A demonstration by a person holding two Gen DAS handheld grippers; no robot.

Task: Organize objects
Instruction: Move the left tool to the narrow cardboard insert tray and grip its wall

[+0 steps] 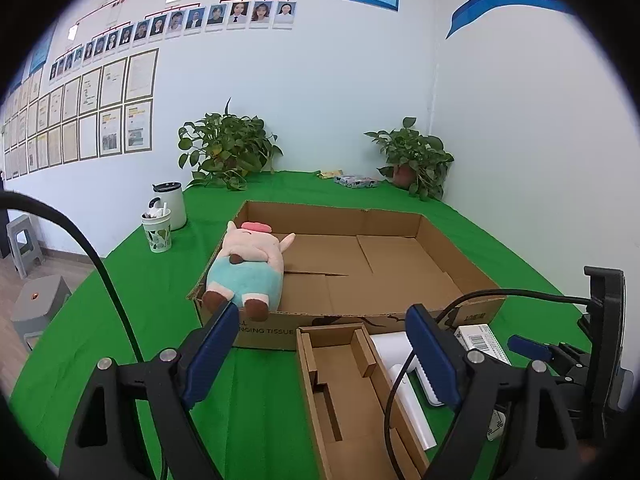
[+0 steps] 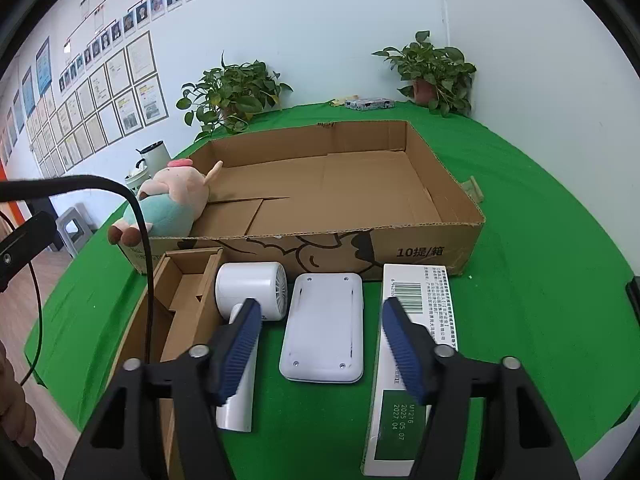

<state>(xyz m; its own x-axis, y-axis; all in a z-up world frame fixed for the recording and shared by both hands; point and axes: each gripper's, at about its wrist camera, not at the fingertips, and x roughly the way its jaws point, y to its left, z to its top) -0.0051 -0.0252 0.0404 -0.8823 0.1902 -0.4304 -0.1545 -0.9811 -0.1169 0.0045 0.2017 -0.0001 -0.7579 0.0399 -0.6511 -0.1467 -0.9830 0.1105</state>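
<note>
A large open cardboard box (image 1: 340, 211) (image 2: 400, 252) lies on the green cloth. A plush pig (image 1: 248, 260) (image 2: 176, 196) rests in its left end, feet over the rim. In front of the box lie a small brown cardboard insert box (image 1: 344, 380) (image 2: 188, 280), a white hair dryer (image 1: 400, 360) (image 2: 252, 284), a flat white device (image 2: 324, 340) and a white and green carton (image 2: 420, 292) with a barcode. My left gripper (image 1: 322, 316) stands open above the insert box, holding nothing. My right gripper (image 2: 322, 304) hangs open over the flat white device, its pads clear of it.
Two potted plants (image 1: 230, 148) (image 1: 412, 160) stand at the back wall, with a patterned packet (image 1: 356, 181) between them. A patterned cup (image 1: 157, 230) and a white canister (image 1: 172, 204) sit at the left edge. Grey stools (image 1: 36, 308) stand on the floor to the left. A black cable (image 1: 108, 280) crosses the left view.
</note>
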